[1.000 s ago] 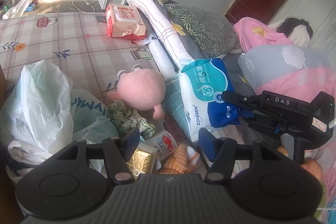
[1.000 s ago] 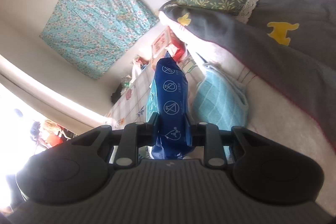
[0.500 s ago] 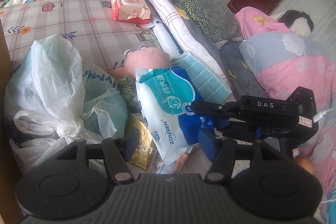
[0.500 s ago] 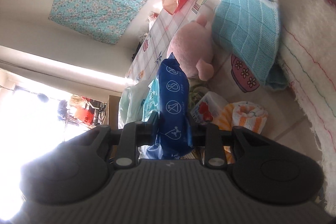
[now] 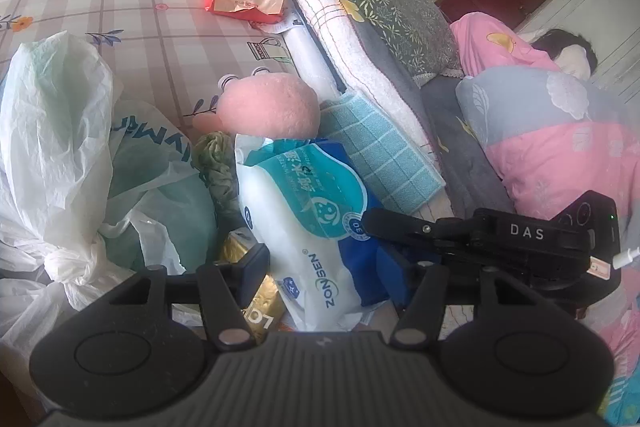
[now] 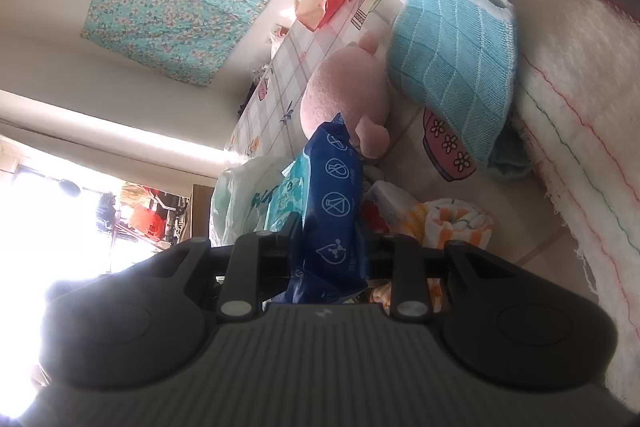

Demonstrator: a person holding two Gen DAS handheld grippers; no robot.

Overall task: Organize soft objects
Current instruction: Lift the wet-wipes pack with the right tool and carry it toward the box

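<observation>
Here the right gripper (image 6: 334,247) pinches the blue-and-white wet wipes pack (image 6: 334,203) by its blue end, jaws pressed into the soft wrapper on both sides. In the left wrist view the same pack (image 5: 304,223) sits at centre frame, its white lower end down among the clutter on the bed sheet (image 5: 132,27), with the pink plush toy (image 5: 268,105) just behind it and the white plastic bags (image 5: 60,131) to its left. The left gripper (image 5: 332,267) holds nothing: its jaws stand spread, one finger at each side of the pack's lower end, and whether either pad touches the film cannot be told.

The pack looks soft and squashy, with a slick plastic skin and probably some damp weight inside, so it is likely to sag and slide if held only by a corner. A grip across the thick middle, squeezing the flat faces, should hold better than one on the crimped end seam. The teal checked cloth (image 5: 384,155) and the orange-striped rolled cloth (image 6: 456,223) lie near and are limp and light.
</observation>
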